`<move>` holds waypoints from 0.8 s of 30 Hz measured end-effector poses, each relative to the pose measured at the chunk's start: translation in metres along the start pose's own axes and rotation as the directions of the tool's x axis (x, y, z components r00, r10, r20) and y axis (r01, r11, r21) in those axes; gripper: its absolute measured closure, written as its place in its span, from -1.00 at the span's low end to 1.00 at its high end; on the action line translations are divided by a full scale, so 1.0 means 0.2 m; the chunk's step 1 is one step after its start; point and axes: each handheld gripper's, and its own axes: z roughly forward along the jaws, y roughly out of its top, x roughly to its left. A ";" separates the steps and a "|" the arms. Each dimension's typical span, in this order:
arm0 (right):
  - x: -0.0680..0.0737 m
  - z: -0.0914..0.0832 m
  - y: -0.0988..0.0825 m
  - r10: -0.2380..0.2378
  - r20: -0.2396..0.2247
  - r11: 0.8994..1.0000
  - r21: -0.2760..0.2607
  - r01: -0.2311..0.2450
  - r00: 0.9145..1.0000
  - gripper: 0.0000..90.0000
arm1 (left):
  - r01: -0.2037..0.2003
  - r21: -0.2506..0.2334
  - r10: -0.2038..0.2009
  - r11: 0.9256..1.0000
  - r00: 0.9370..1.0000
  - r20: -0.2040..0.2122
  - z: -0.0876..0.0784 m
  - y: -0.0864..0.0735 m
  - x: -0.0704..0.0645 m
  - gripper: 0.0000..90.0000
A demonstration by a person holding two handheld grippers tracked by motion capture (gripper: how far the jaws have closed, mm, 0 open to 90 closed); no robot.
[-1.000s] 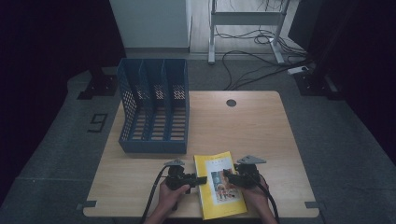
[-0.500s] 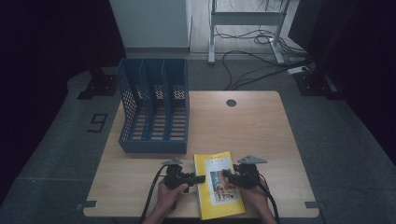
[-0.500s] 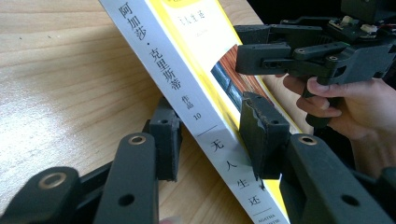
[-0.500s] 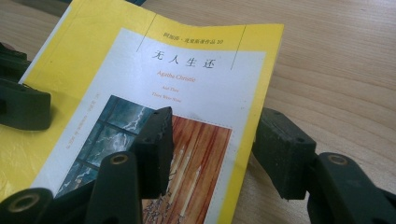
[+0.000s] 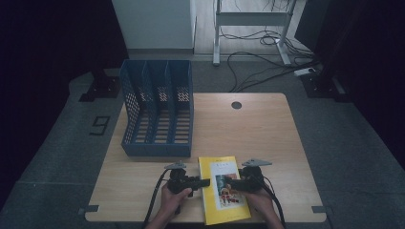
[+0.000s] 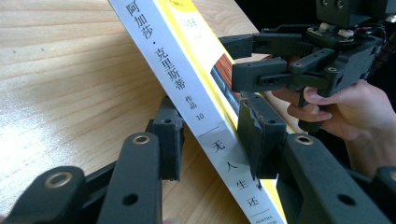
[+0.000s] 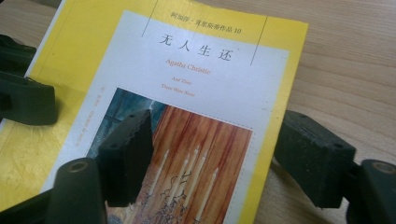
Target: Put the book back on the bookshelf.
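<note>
A yellow paperback [image 5: 222, 191] lies near the table's front edge between my two grippers. My left gripper [image 5: 205, 182] points right at the book's left edge. In the left gripper view its jaws [image 6: 212, 140] straddle the white spine [image 6: 187, 93] and have just been closing. One pad is at the cover, and a thin gap shows at the other. My right gripper [image 5: 228, 183] faces it from the right, and its jaws [image 7: 219, 158] have just been opening. They are wide apart, one over the cover [image 7: 187, 70] and one beside the book's edge over bare wood.
A blue three-slot file rack [image 5: 157, 109] stands at the back left of the wooden table [image 5: 267, 138]. A round cable hole [image 5: 236, 105] sits at the far edge. Cables and desk legs lie on the floor beyond.
</note>
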 end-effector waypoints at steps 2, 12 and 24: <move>0.00 0.00 0.00 -0.001 -0.004 1.000 0.000 0.001 1.000 -0.44 | -0.006 -0.003 0.006 1.000 1.000 0.001 0.00 0.00 0.00 0.38; -0.04 0.02 0.01 0.036 -0.040 0.999 0.010 -0.036 0.999 -0.58 | -0.027 -0.013 0.027 1.000 1.000 0.002 0.00 0.00 -0.02 0.38; -0.04 0.00 0.01 0.040 -0.077 0.998 -0.035 -0.043 0.996 -0.43 | -0.047 -0.030 0.047 0.998 0.999 0.001 -0.02 0.02 -0.04 0.41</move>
